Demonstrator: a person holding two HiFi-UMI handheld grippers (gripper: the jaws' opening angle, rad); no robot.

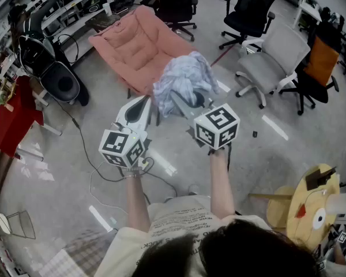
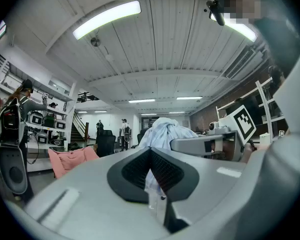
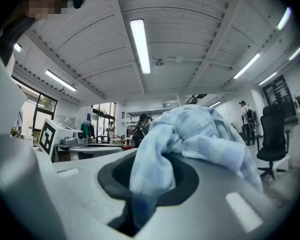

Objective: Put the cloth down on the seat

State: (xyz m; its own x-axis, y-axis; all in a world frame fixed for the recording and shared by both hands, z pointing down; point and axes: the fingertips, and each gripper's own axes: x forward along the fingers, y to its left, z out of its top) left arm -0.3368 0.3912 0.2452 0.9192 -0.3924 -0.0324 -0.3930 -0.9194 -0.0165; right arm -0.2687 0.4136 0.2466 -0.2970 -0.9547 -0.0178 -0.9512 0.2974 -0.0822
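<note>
Item: cloth (image 1: 181,85), pale blue-and-white check, bunched into a loose heap. It is held off the floor between two grippers, on the person's side of the seat (image 1: 139,49), and in the head view it overlaps the seat's near right corner. It is not laid on the cushion. Seat: pink, padded, folding type, bare, and tilted open toward the person. Left gripper (image 1: 149,104): level, pointing toward the seat, jaws clenched on a thin hanging fold of the cloth; in its own view the left gripper (image 2: 151,156) has the pads meeting on that strip, the bulk of the cloth (image 2: 165,131) rises beyond them, and the seat (image 2: 70,159) lies low and to the left. Right gripper (image 1: 187,105): level, beside the left one on the side farther from the seat's centre, its tip buried under the heap. In its own view the right gripper (image 3: 150,176) has its jaws grasping a thick wad of the cloth (image 3: 190,134), which spills over the upper jaw. Surroundings: grey chair (image 1: 271,59) to the right of the seat, black chair (image 1: 176,4) behind it, black speaker (image 1: 60,79) to its left, and cable (image 1: 92,160) on the floor on its near side.
</note>
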